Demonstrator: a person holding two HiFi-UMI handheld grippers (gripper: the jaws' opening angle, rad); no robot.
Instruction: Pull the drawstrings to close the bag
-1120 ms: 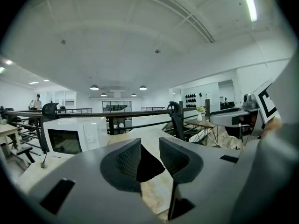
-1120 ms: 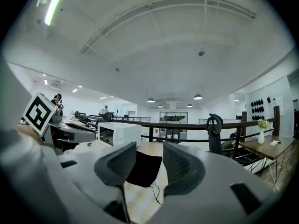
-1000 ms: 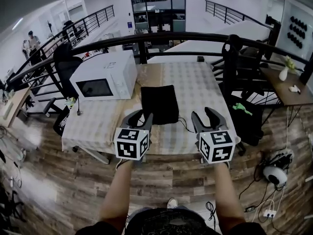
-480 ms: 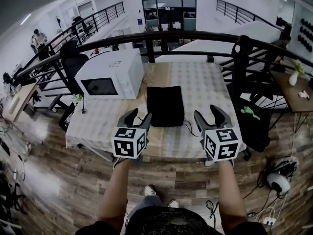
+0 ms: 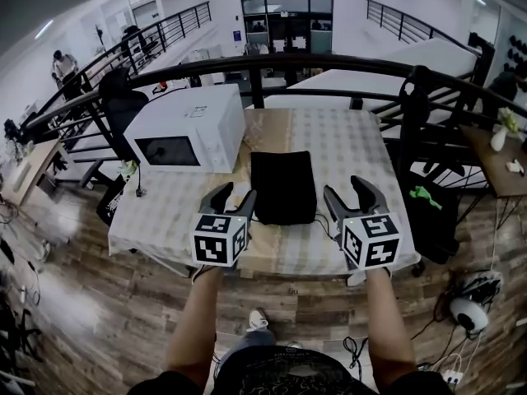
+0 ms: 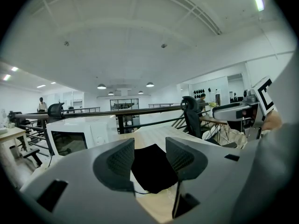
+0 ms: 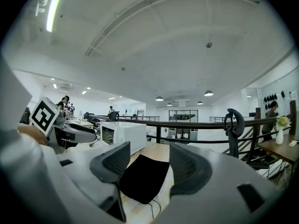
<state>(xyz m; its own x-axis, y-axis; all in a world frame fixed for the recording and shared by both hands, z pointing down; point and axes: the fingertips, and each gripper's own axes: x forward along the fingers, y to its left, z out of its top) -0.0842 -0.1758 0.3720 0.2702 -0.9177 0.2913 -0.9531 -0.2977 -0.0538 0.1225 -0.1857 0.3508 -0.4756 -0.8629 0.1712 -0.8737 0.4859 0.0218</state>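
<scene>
Flat black fabric bag [image 5: 283, 187] on checked-cloth table [image 5: 338, 142]: thin black drawstrings [image 7: 152, 208] unpulled. My left tongs [image 5: 235, 194], right tongs [image 5: 346, 189]: just opened, empty, nearside.

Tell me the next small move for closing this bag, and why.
Probably ease both forward and down onto the drawstrings trailing from the near edge of the bag. The left hand-held gripper and right hand-held gripper have just been opening, with nothing between their jaws, and both hover short of the bag, which lies flat on the table.
</scene>
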